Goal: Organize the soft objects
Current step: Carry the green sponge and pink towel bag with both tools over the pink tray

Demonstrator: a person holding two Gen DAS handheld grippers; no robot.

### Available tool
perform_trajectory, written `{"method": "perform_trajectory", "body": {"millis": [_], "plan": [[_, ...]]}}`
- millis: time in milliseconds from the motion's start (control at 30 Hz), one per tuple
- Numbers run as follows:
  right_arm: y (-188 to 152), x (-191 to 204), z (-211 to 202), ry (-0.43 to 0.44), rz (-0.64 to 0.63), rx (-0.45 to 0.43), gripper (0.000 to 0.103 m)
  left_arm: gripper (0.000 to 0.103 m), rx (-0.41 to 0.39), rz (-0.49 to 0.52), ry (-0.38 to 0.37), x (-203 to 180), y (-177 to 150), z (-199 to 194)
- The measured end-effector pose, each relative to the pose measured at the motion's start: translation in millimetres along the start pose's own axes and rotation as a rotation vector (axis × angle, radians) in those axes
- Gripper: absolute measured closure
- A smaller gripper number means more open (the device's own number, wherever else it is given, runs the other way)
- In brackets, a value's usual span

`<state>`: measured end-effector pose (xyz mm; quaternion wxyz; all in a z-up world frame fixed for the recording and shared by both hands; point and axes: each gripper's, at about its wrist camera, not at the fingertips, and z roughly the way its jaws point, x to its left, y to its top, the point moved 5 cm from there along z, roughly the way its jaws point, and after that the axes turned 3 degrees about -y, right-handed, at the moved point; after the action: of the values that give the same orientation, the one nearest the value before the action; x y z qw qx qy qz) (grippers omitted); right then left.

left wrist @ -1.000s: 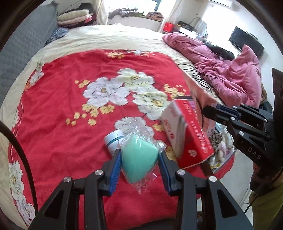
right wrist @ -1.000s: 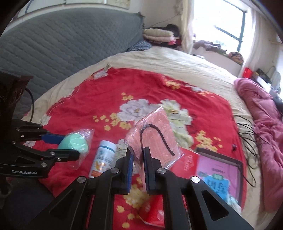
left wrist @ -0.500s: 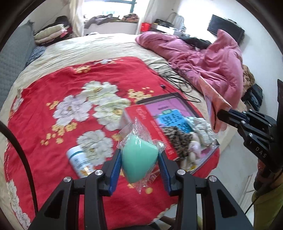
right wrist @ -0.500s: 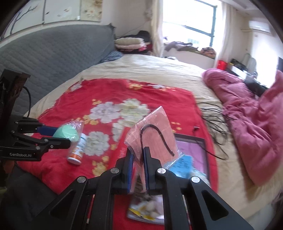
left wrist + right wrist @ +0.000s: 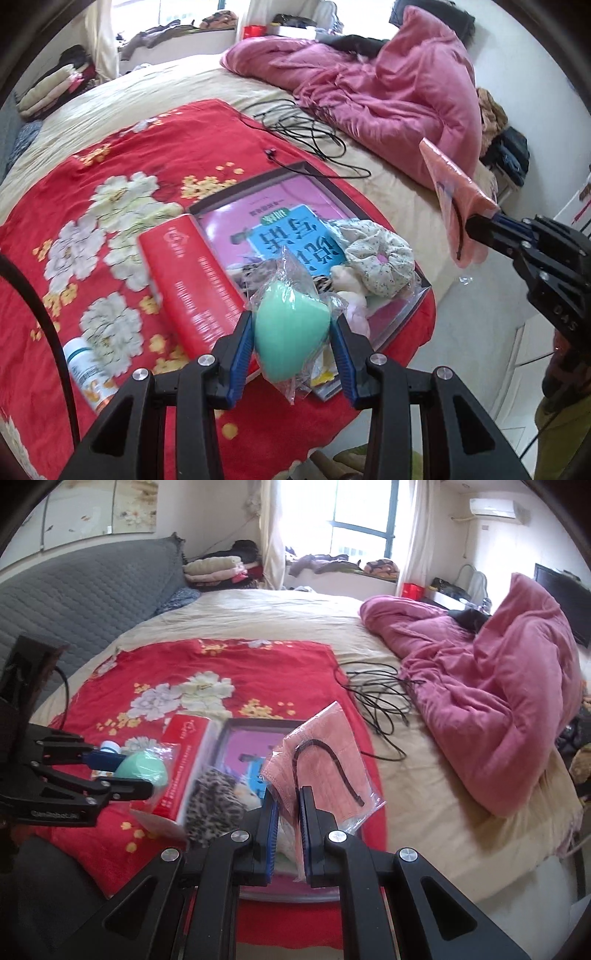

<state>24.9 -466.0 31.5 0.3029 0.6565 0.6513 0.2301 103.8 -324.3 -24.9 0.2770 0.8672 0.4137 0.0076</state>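
- A home bedroom: a wide bed point(image 5: 258, 620) in a cream sheet fills the middle of the right wrist view.
- A red flowered blanket point(image 5: 221, 672) lies spread across its centre.
- A rumpled pink duvet point(image 5: 498, 686) is heaped at the right.
- A grey quilted headboard point(image 5: 85, 590) rises at upper left.
- Folded clothes point(image 5: 218, 568) are stacked by the curtained window point(image 5: 362, 517) at top centre.
- An air conditioner point(image 5: 491, 507) hangs on the wall at upper right.
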Motion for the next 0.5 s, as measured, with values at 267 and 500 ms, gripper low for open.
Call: {"method": "perform_trajectory", "body": {"millis": [267,500], "plan": [[-13.1,-9.0,32.6,-0.005,-0.005,0.06,0.092,0.062,0.061,0.009,0.018,-9.8,9.1,44.4],[-15.2,-4.9,62.3,0.007,-0.024,0.107,0.092,0.062,0.075,0.014,0.023,-10.5,16.1,60.3]]}}
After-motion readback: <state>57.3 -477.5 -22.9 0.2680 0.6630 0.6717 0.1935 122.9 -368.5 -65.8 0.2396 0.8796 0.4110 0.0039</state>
